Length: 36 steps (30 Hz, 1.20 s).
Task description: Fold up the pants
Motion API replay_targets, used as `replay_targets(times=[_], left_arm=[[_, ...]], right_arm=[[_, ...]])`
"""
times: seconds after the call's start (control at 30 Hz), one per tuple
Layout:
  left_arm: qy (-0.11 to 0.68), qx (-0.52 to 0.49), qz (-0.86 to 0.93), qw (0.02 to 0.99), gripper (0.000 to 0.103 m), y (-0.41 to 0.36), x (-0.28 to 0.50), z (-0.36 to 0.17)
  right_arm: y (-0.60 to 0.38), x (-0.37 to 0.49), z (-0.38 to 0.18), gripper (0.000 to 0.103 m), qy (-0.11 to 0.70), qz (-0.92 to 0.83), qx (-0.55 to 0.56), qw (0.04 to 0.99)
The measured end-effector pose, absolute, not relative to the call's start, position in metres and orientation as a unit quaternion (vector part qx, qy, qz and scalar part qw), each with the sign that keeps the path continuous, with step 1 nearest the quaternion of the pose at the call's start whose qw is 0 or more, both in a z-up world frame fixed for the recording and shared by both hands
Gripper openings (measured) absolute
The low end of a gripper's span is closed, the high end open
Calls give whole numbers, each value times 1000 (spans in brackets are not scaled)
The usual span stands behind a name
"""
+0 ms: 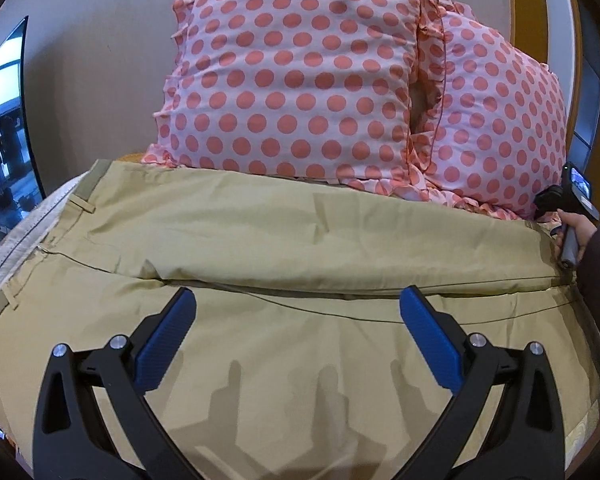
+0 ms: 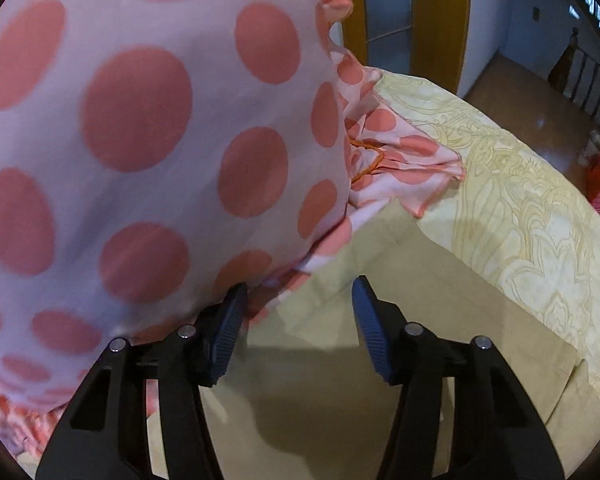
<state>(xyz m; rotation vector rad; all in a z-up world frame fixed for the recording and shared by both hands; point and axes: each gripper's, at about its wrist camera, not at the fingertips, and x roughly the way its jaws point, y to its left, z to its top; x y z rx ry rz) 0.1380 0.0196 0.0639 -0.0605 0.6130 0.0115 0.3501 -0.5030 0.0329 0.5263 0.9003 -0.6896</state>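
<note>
Both tongs released: left gripper [image 1: 298,304] spread wide above the near pant leg, right gripper [image 2: 300,300] parted over the cuff end, beside a pillow. Item: one pair of tan pants [image 1: 300,232], flat on the bed, waistband left, legs side by side. Pillows [image 1: 300,72]: two, polka-dotted, far side. Step, judged: pre-grasp; next, pinch waistband and cuff edges together.
</note>
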Motion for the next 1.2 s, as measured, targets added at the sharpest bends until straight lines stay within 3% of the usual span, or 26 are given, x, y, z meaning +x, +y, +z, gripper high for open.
replay_targets(times=[0.1, 0.17, 0.27, 0.33, 0.6, 0.87, 1.07, 1.2], left_arm=[[304, -29, 4, 952, 101, 19, 141, 61], [306, -29, 5, 952, 101, 19, 140, 60], [301, -35, 4, 953, 101, 22, 138, 62], [299, -37, 3, 954, 101, 23, 136, 63], [282, -51, 7, 958, 101, 32, 111, 73], [274, -55, 14, 960, 101, 35, 98, 84], [259, -63, 21, 963, 101, 41, 87, 88], [265, -69, 10, 962, 101, 46, 90, 90]], right_arm=[[-497, 357, 28, 53, 428, -343, 207, 810], [-495, 350, 26, 23, 423, -360, 183, 811], [-509, 321, 22, 8, 394, -329, 224, 828], [-518, 298, 22, 5, 370, -297, 267, 839], [-498, 143, 54, 5, 243, -170, 356, 886], [-488, 61, 27, 6, 284, -134, 439, 842], [-500, 66, 6, 28, 294, -128, 502, 803], [-500, 64, 1, 34, 283, -125, 524, 794]])
